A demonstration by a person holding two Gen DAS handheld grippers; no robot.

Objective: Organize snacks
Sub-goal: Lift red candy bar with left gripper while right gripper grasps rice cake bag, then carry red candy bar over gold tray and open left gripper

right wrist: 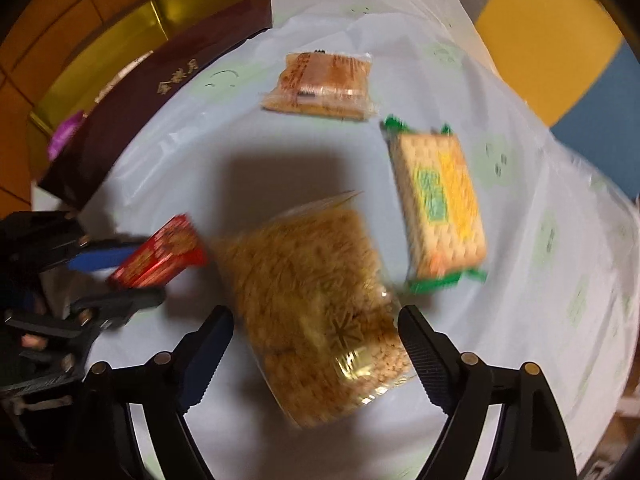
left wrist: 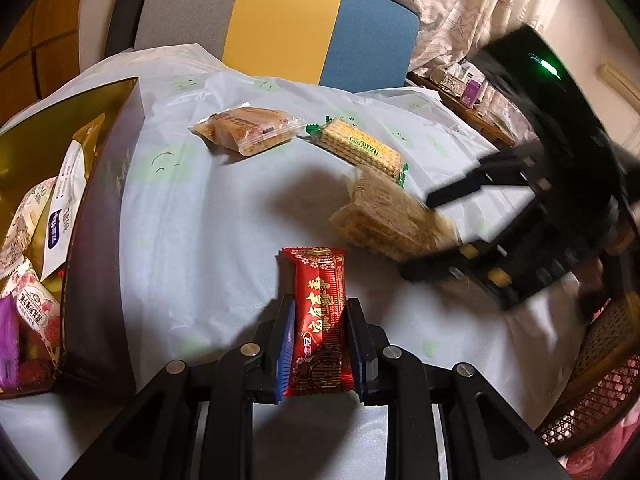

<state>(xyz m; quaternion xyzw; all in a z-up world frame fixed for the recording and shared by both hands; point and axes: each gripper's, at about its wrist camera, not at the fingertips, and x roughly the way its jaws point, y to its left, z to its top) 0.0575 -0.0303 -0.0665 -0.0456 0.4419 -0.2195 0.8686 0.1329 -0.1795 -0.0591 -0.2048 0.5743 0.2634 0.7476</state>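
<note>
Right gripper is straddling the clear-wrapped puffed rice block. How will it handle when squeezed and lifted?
The puffed rice block looks airy, so probably light for its size. Its grainy texture suggests that it may crumble under a hard squeeze. The glossy clear wrap could be slippery, and it sits loose between the open right gripper fingers, so it may twist as they close.

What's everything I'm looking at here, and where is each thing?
Red snack bar: one, red and gold wrapper, clamped in the left tool.
Puffed rice cake: one, tan, clear wrapper, between the right tool's open fingers.
Wafer pack: one, yellow with green ends, lying on the cloth.
Crumbly pastry pack: one, brown, clear wrapper, far side of the cloth.
Gift box: one, maroon outside, gold inside, at the left, holding several snacks.
Table cover: one, pale plastic.
Chair: one, grey, yellow, blue.
Left tool: shut.
Right tool: open.
</note>
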